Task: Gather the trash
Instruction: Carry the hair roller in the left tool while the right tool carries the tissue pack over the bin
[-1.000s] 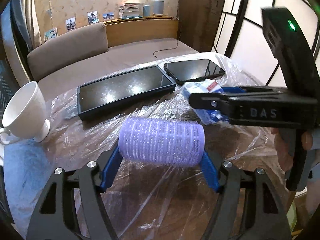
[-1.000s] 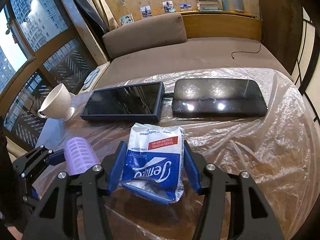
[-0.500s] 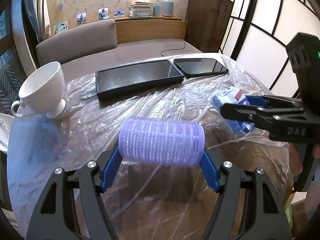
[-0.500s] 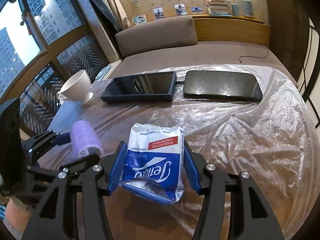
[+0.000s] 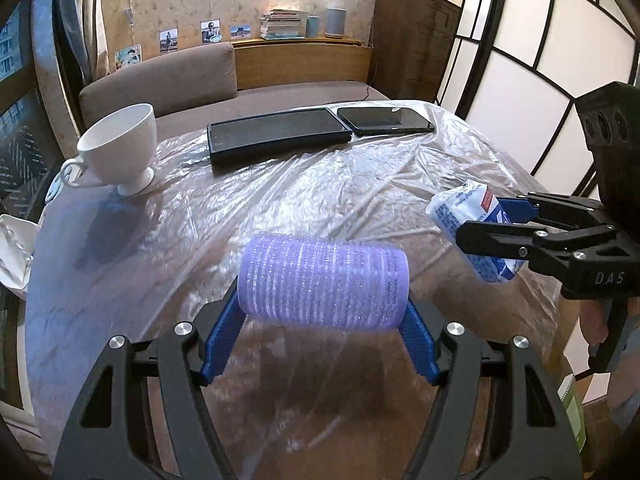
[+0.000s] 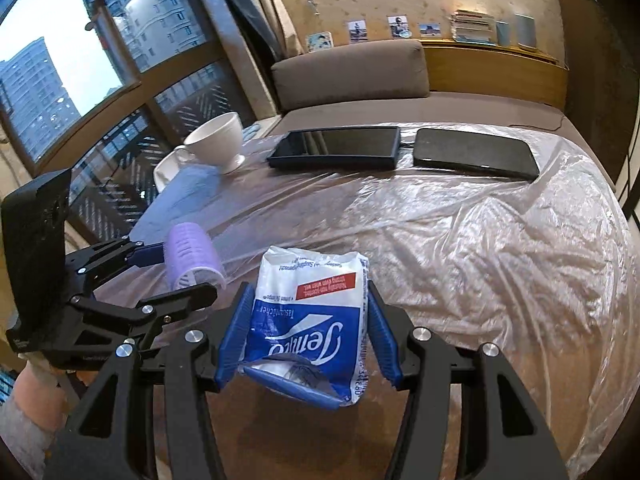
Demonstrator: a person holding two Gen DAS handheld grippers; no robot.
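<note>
I have drawn both hands back from the far edge of the table (image 5: 120, 264): the two dark tablets (image 5: 280, 134) now lie well ahead. My right gripper (image 6: 308, 332), its tissue pack (image 6: 310, 320) lifted with it, has swung off toward the table's right edge, well apart from my left gripper (image 5: 322, 312) and its purple roller (image 5: 322, 282). The white cup (image 5: 120, 148) now shows whole; it seems unmoved.

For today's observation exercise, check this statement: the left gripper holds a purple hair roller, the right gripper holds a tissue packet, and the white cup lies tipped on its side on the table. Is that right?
Not quite. The white cup stands upright on its foot, as the left wrist view shows. The rest holds: the left gripper holds the purple hair roller, and the right gripper holds the tissue packet.
</note>
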